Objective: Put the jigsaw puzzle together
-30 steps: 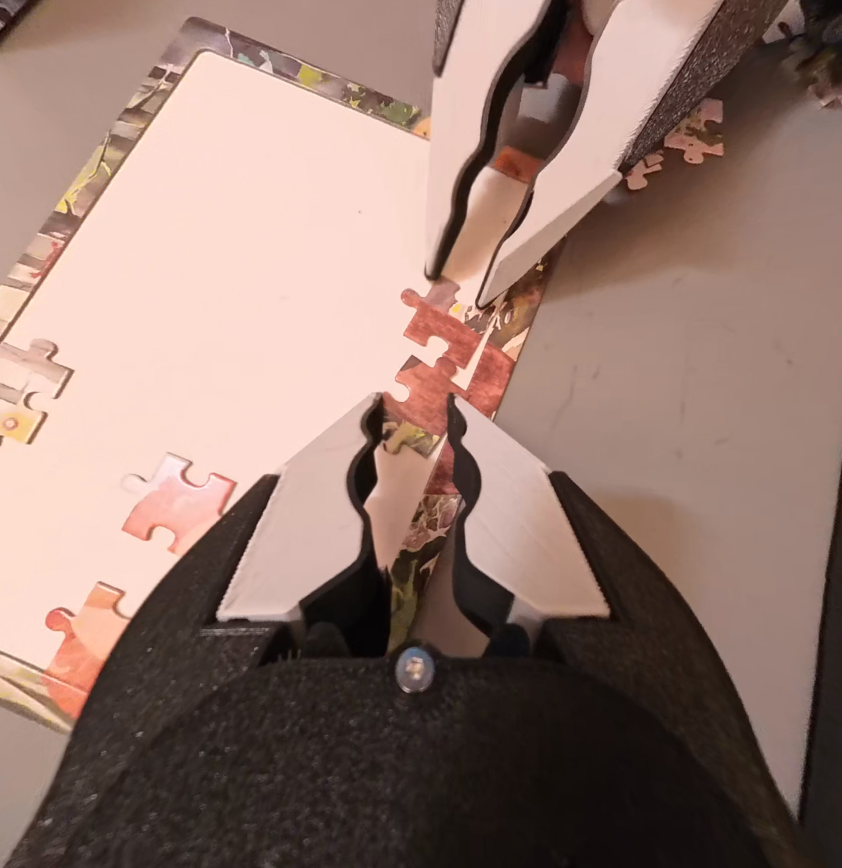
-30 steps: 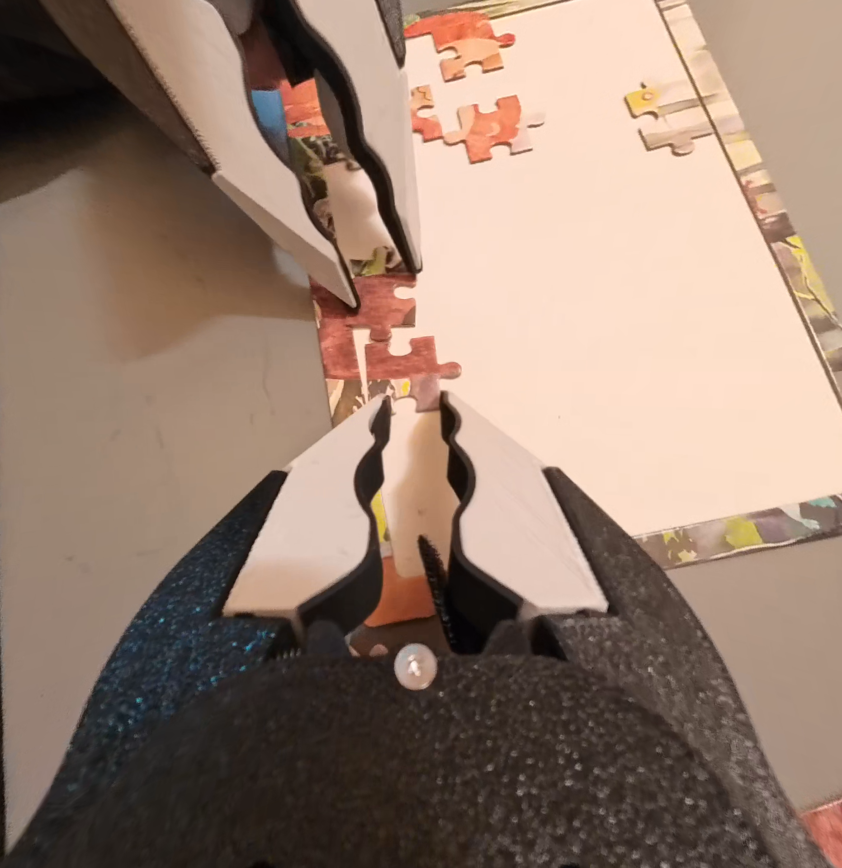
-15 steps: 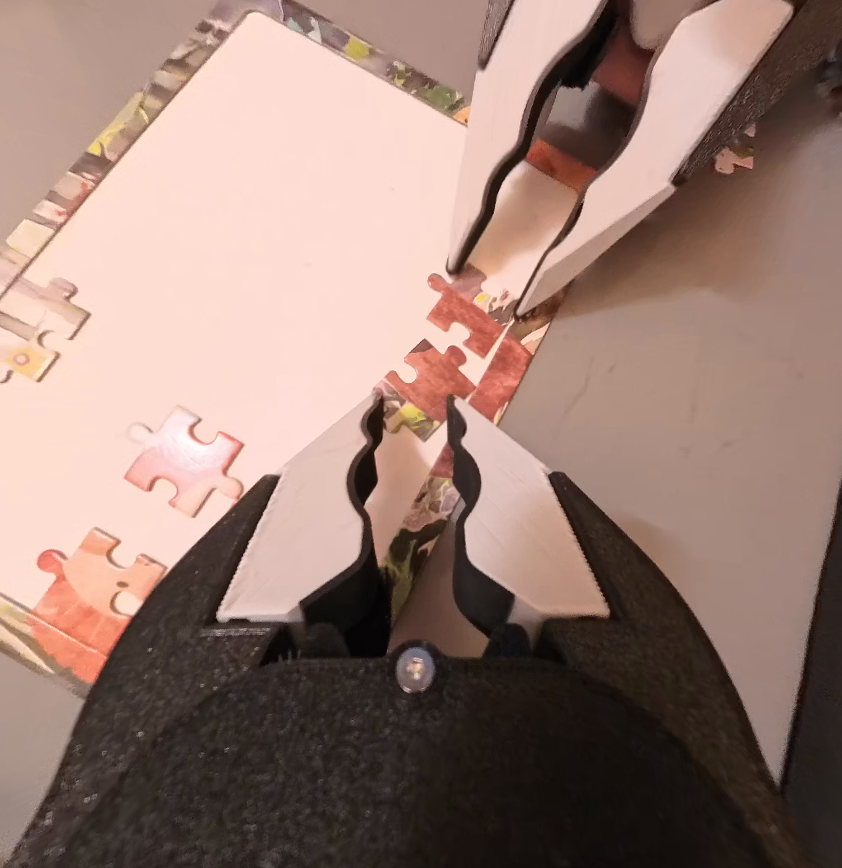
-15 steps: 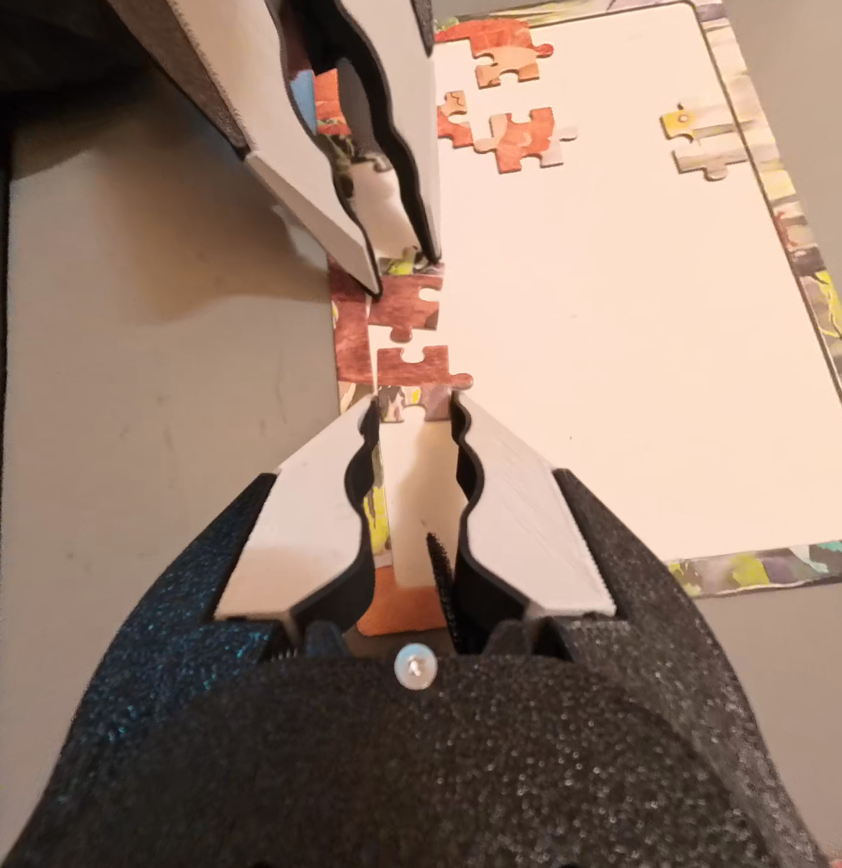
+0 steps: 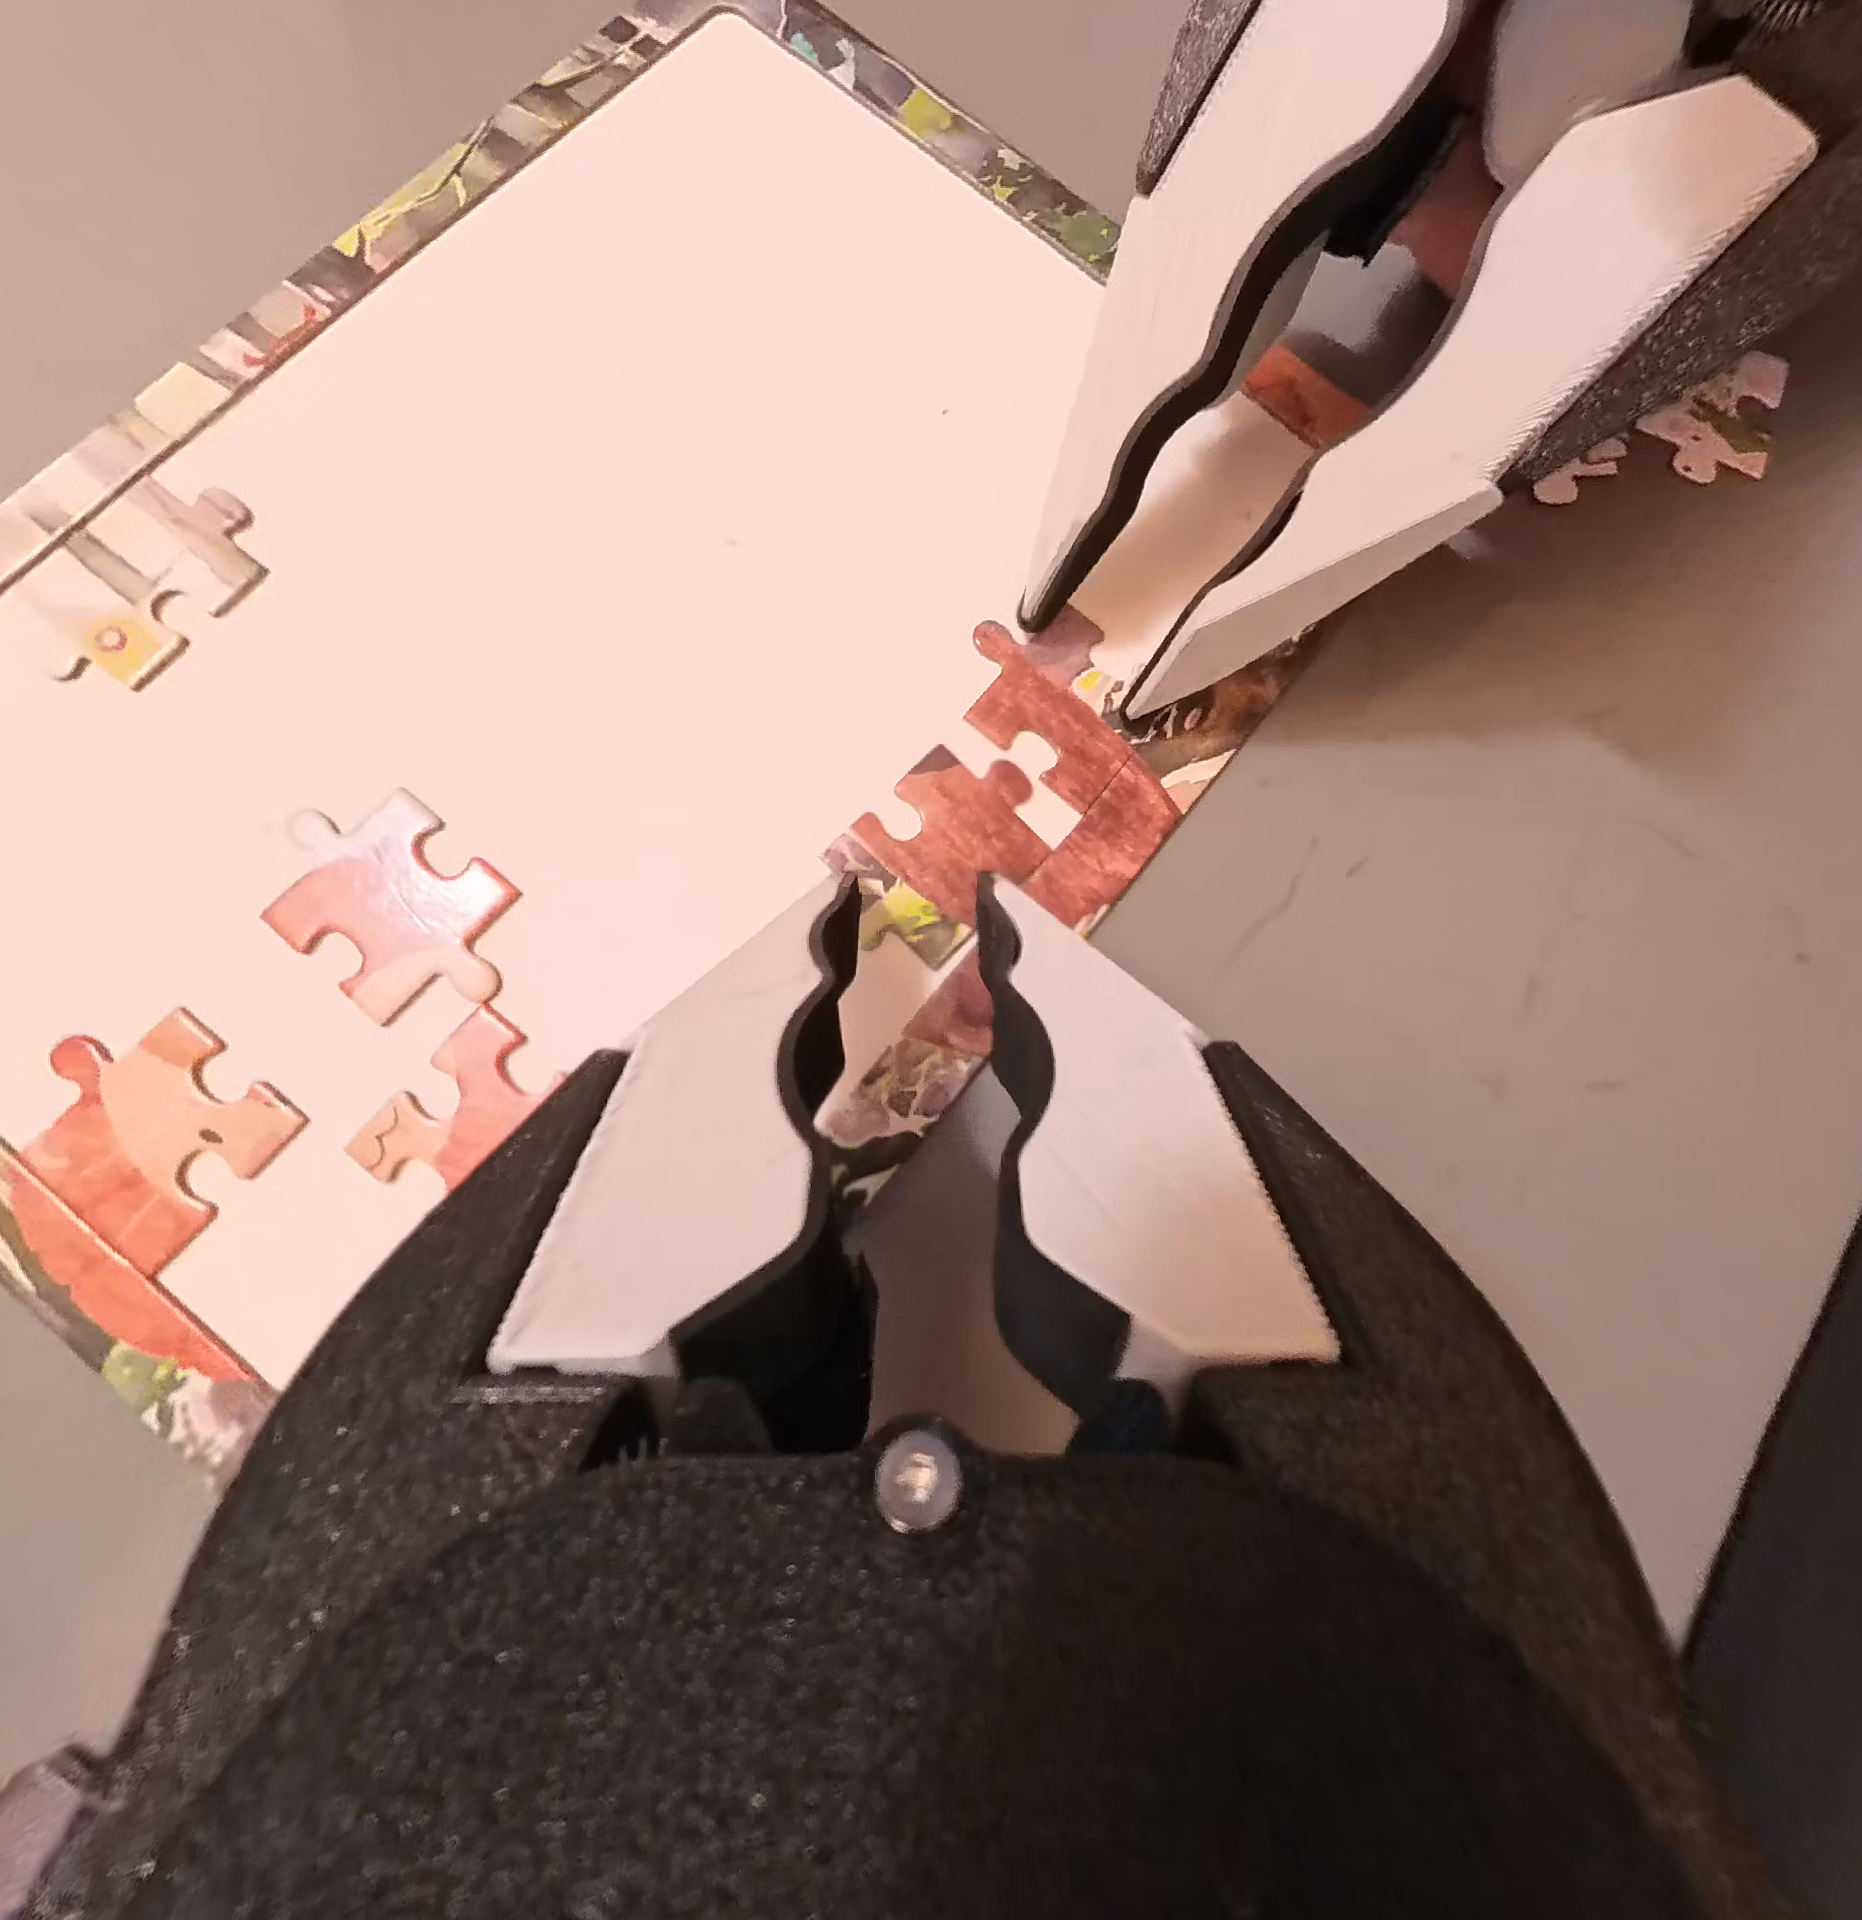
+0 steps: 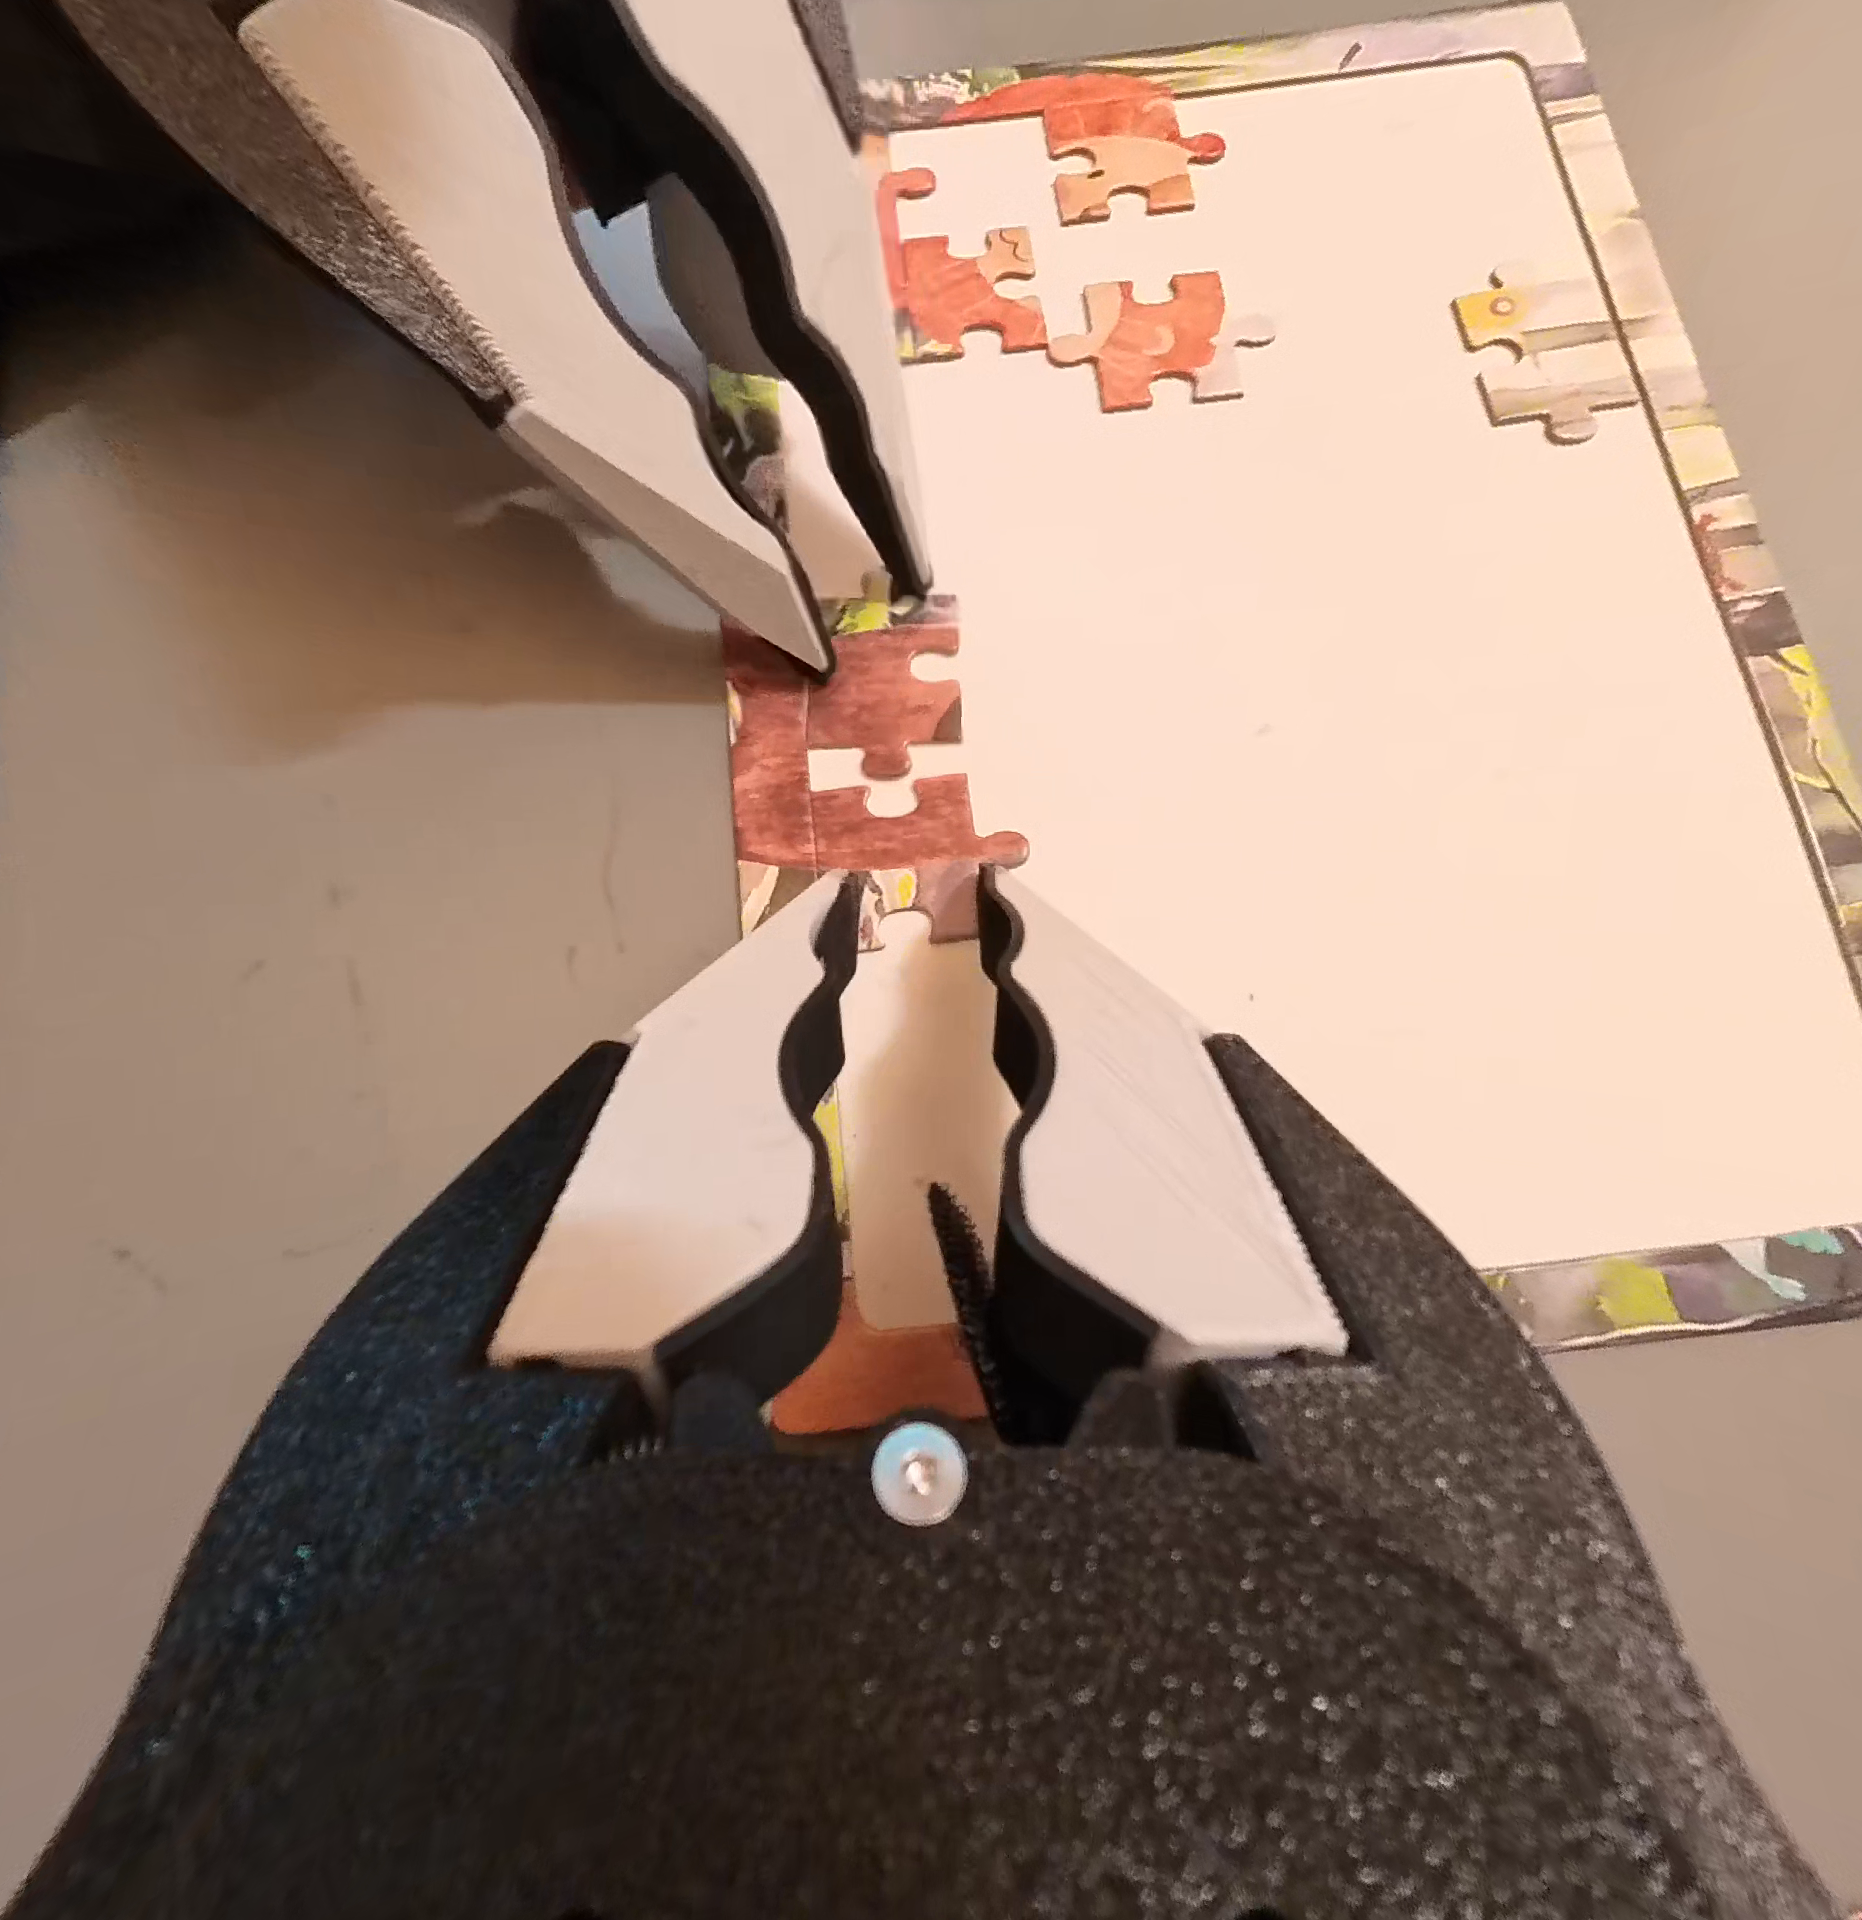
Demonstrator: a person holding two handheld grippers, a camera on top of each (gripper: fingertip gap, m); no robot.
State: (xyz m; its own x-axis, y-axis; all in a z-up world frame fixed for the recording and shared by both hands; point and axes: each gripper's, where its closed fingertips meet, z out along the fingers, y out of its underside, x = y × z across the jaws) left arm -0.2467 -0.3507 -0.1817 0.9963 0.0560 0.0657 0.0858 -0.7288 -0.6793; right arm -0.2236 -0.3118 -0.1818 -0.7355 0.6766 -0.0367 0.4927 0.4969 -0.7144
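Left wrist view: the left gripper (image 5: 914, 883), its jaws slightly spread and pinching nothing, hovers just over the near reddish-brown puzzle piece (image 5: 953, 831) at the right edge of the puzzle tray (image 5: 636, 436), while the right gripper (image 5: 1083, 665) faces it from the far side, its tips at or just above a second reddish-brown piece (image 5: 1041, 701). The two pieces lie against the tray's patterned border with a pale gap between them, tab and socket close but seemingly not locked. Salmon and orange pieces (image 5: 387, 904) sit well apart on the white tray floor, and loose pieces (image 5: 1716, 416) wait on the table behind the right gripper. Right wrist view: the right gripper (image 6: 916, 883), also slightly parted and empty, hangs over its piece (image 6: 896, 821); the left gripper (image 6: 870, 634) has one tip at the border seam beside the other piece (image 6: 885, 701). The likely risk is a push from either side while the tab is off line, which could ride one piece over the other or tilt it onto the border. A tip catching the seam could also drag the tray across the grey table (image 6: 335, 935).
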